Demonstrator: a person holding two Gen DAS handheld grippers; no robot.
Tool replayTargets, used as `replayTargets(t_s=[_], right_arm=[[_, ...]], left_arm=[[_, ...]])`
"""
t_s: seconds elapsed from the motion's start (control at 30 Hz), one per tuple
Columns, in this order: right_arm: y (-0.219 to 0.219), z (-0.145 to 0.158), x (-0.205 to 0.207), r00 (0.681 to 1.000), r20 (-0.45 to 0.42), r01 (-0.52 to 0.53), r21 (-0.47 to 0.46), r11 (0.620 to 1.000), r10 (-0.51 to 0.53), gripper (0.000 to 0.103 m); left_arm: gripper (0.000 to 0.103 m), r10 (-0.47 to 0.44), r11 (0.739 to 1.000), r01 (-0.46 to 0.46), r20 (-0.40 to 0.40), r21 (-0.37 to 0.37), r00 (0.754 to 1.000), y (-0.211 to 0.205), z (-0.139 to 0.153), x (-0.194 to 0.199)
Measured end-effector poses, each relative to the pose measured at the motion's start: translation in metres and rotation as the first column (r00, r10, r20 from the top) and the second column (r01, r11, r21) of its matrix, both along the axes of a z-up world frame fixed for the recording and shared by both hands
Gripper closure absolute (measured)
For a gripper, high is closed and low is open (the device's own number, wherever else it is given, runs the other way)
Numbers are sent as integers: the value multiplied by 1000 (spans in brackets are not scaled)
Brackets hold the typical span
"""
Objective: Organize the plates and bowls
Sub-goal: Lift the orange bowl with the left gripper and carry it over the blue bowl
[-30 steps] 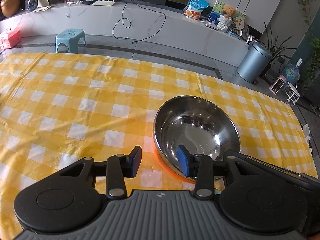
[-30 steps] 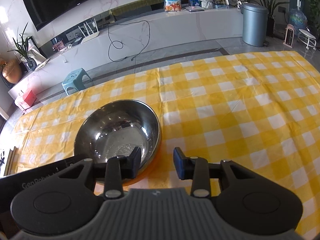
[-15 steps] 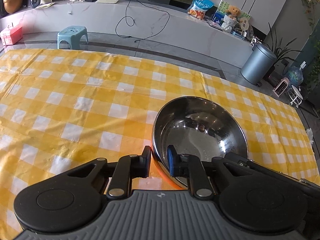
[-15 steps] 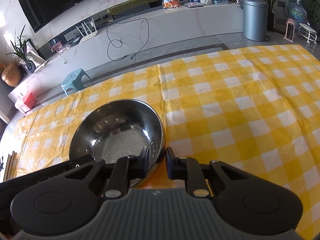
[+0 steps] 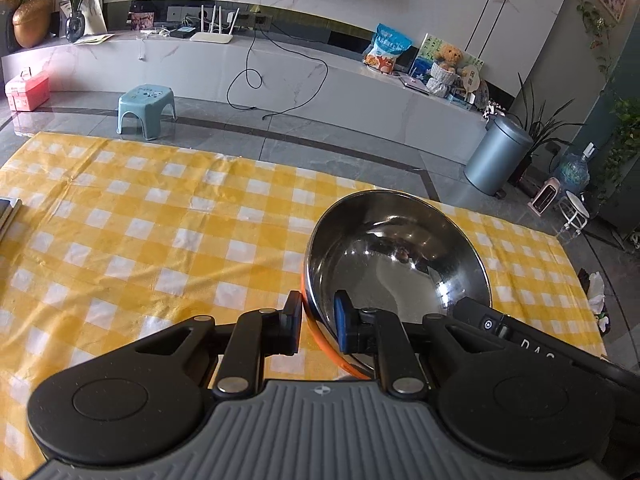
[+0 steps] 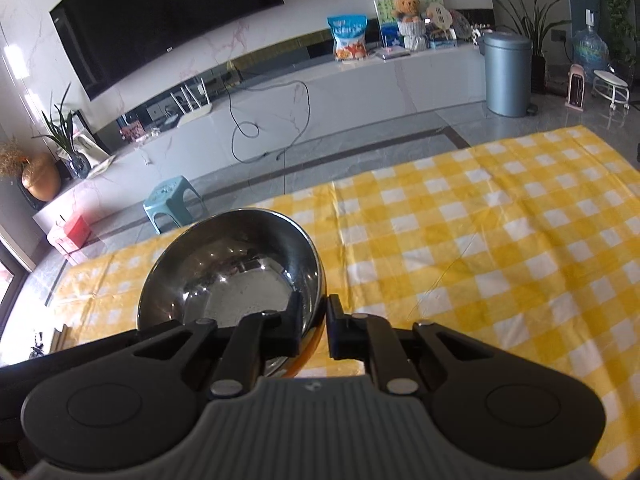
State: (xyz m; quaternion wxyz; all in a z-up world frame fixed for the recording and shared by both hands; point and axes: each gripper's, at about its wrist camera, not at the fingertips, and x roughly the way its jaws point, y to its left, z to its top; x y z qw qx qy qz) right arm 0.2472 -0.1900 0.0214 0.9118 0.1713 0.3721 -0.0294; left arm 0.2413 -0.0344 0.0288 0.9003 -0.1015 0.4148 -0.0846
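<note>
A shiny steel bowl [image 5: 396, 256] with an orange underside is held up above the yellow checked tablecloth [image 5: 160, 240]. My left gripper [image 5: 318, 322] is shut on the bowl's near left rim, one finger outside and one inside. My right gripper [image 6: 314, 326] is shut on the near right rim of the same bowl [image 6: 236, 272]. The bowl is tilted, its far edge higher. The right gripper's body shows at the lower right of the left wrist view [image 5: 520, 340].
The table's far edge meets a grey tiled floor with a teal stool [image 5: 146, 110], a grey bin [image 5: 498, 160] and a long white TV bench [image 5: 280, 68]. A flat dark object [image 5: 8, 212] lies at the table's left edge.
Both grippers closed onto opposite sides of the bowl's rim, then lifted it off the tablecloth. The views have risen and tilted up toward the room.
</note>
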Motion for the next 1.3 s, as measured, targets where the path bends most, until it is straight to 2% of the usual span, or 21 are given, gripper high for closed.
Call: replayTargets(t_s=[0.27,0.5,0.67,0.87,1.3], right_arm=[[1,32,-67,999,42,-4,43,999,2,95],[-2,38,-126,999,49,20,80,997,-24,96],[-6,35,-163,998,43,42,107,993,-47,96],[-8,20,-196,997,0,73,132,989,-74,96],[-6,2,-219,995,-52,86,97,992,-81,98]], left_arm=[[85,32,999,-32,1,-34,999,9,28,-61],[84,38,998,-38,-1,-57,999,12,31,-111],[84,28,997,-29,-17,-77,999,13,26,-139],[84,14,998,-17,-46,-65,999,11,12,-165],[83,-14,998,3,-157,-69,987,11,-19,-184]])
